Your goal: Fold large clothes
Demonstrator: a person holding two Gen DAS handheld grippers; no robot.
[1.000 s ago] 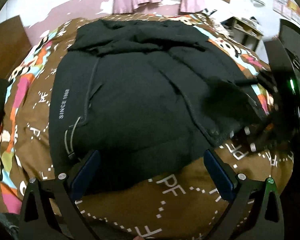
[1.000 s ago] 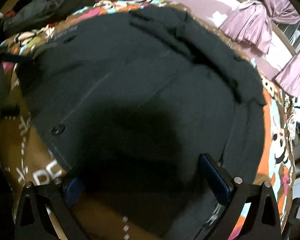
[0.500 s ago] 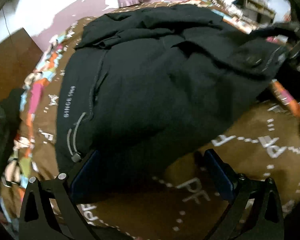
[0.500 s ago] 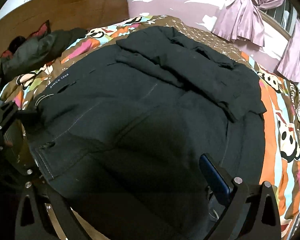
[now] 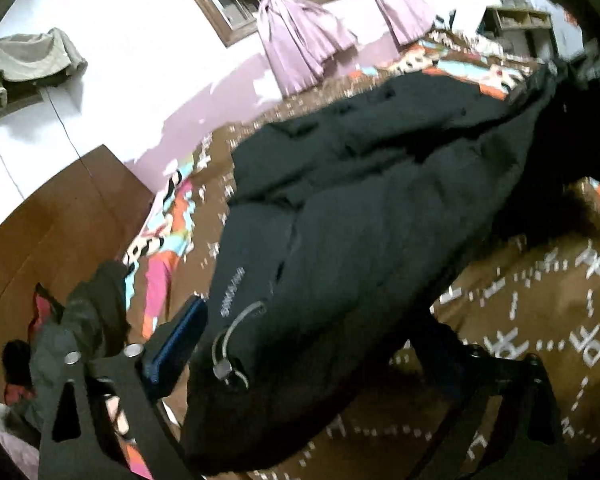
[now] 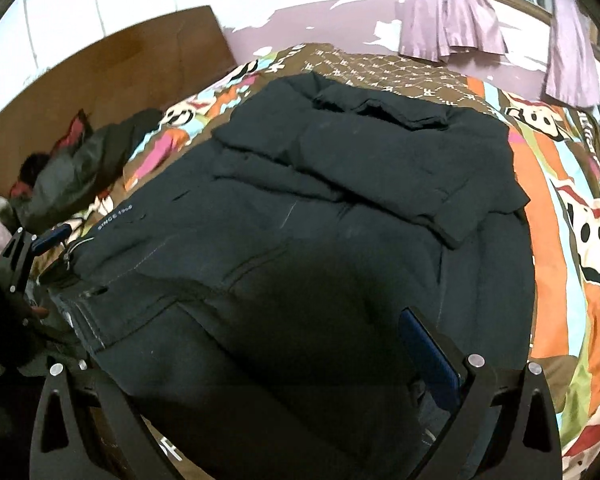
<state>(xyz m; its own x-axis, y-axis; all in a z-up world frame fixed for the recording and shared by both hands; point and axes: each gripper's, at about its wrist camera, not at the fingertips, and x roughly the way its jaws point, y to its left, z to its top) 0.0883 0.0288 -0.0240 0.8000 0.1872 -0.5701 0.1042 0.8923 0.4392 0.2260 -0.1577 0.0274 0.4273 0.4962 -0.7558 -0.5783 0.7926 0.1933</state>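
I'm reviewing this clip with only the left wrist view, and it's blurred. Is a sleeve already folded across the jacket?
Observer: Yes. The right wrist view shows a sleeve lying folded across the upper part of the jacket.
Operator: Where is the right gripper?
Observer: The right gripper is at the near hem, jaws wide apart, with fabric between them.
Operator: Can you read the print?
Observer: The print reads SINCE and then a year, close to the left gripper.

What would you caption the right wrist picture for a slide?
Black jacket spread on a patterned bedspread, its near hem lying between the right gripper jaws.
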